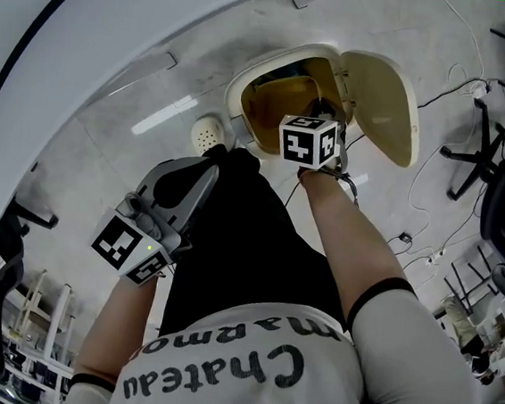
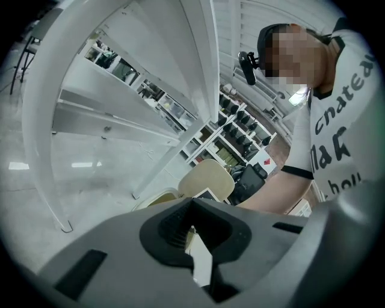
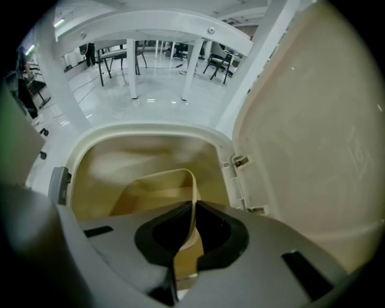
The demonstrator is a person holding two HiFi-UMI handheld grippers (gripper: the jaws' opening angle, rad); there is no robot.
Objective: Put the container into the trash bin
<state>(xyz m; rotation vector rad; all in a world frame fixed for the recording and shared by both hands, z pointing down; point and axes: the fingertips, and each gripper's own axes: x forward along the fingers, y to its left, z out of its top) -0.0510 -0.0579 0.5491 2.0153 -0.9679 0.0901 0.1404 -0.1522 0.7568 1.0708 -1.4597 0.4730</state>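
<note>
The right gripper point(image 3: 191, 219) pinches the container point(image 3: 157, 191) by its thin rim, its body hanging just ahead of the fingers over the open trash bin point(image 3: 144, 133). Let go off-centre, it could catch the bin's edge and tip out. The left gripper point(image 2: 191, 231) is closed narrow and empty.

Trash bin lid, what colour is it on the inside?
Pale cream-beige, plain, with no pattern. The lid shows best in the right gripper view.

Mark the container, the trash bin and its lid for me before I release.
container point(image 3: 161, 192): right gripper view, on its tan inner wall, just beyond the jaws.
trash bin point(image 3: 150, 129): right gripper view, on its pale far rim.
lid point(image 1: 385, 94): head view, on the open lid's inner face.
</note>
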